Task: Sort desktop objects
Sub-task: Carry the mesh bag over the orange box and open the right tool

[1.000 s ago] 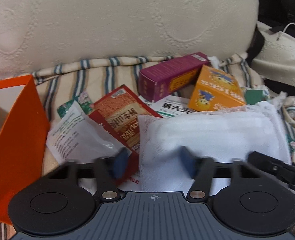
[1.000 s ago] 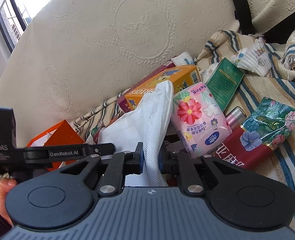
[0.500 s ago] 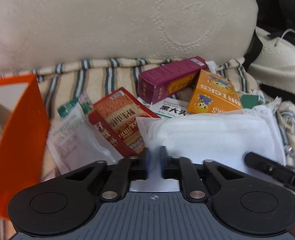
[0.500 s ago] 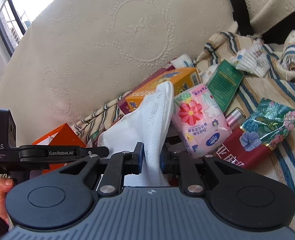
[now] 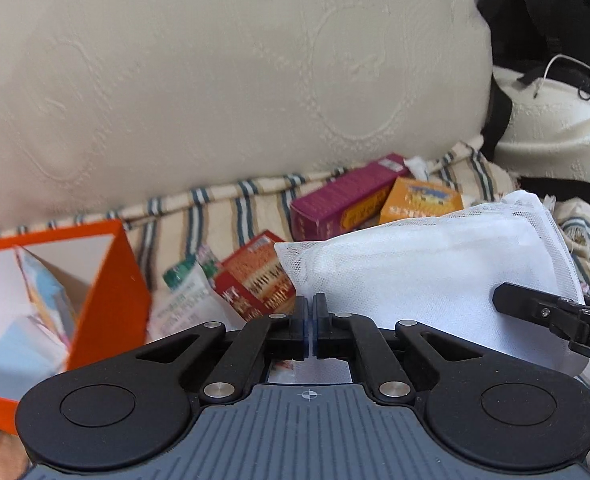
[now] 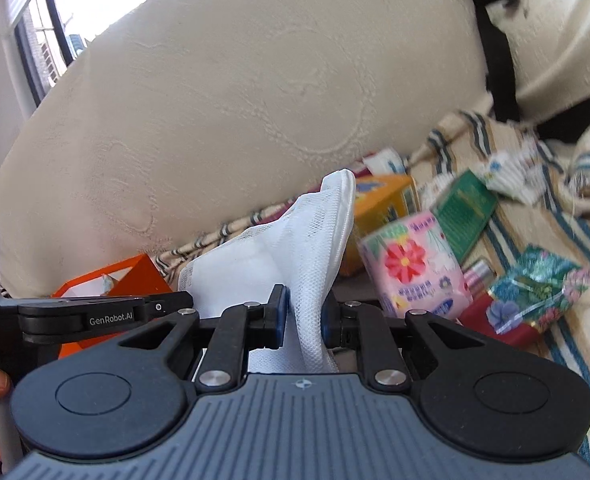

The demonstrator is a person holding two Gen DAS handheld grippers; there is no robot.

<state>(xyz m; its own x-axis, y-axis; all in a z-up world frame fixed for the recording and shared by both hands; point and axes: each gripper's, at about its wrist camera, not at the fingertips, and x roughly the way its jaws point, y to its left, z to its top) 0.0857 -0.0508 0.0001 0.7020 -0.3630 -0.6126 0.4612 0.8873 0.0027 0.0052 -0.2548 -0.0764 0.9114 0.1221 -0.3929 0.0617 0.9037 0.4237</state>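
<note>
both grippers pinch white mesh bag (image 5: pixel 427 264)

The white mesh bag (image 5: pixel 427 276) is fine open-weave netting, matt and slightly see-through, over a soft white padding. At 9 o'clock in the left wrist view the orange paper bag (image 5: pixel 111 280) is smooth, stiff card. The purple box (image 5: pixel 335 204) and orange box (image 5: pixel 419 200) at 1 o'clock are printed cardboard. Behind them the cream cushion (image 5: pixel 215 80) is embossed, matt cloth; the striped cloth (image 5: pixel 223 208) is woven. At 3 o'clock in the right wrist view the floral packet (image 6: pixel 539 288) is glossy foil and the pink tissue pack (image 6: pixel 415 264) shiny plastic film.
</note>
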